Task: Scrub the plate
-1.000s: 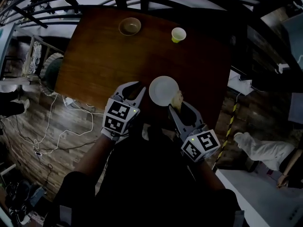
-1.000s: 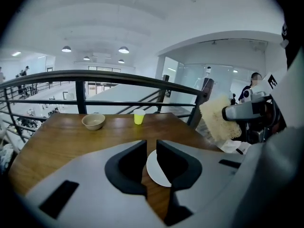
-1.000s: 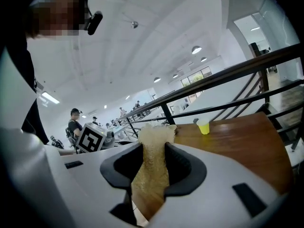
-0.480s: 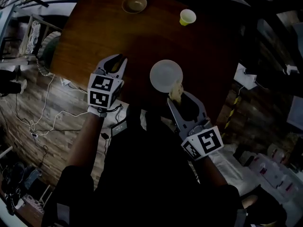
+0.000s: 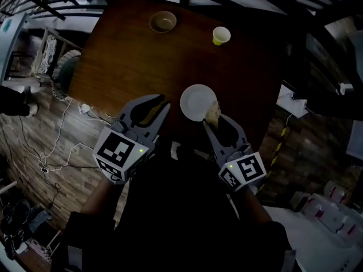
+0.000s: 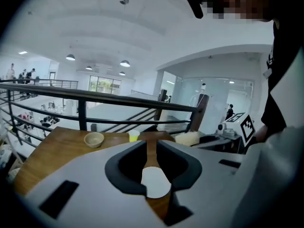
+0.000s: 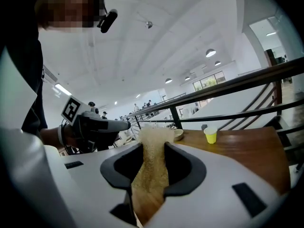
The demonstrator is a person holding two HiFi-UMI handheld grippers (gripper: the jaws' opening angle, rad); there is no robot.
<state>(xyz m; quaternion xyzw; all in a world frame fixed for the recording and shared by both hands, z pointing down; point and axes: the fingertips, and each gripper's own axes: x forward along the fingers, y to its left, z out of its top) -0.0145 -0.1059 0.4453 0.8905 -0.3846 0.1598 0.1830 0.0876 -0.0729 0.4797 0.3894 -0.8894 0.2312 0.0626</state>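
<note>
The white plate lies flat on the brown table, near its front edge. My right gripper is shut on a tan sponge, which touches the plate's right front rim. In the right gripper view the sponge fills the gap between the jaws. My left gripper hovers just left of the plate, jaws a narrow gap apart and empty. In the left gripper view the plate shows through that gap.
A tan bowl and a yellow cup stand at the table's far side. A dark railing runs behind the table. Cables trail over the wooden floor at the left.
My left gripper has come back from the table's left side to a spot beside the plate. The right gripper with the sponge has stayed at the plate's rim.
</note>
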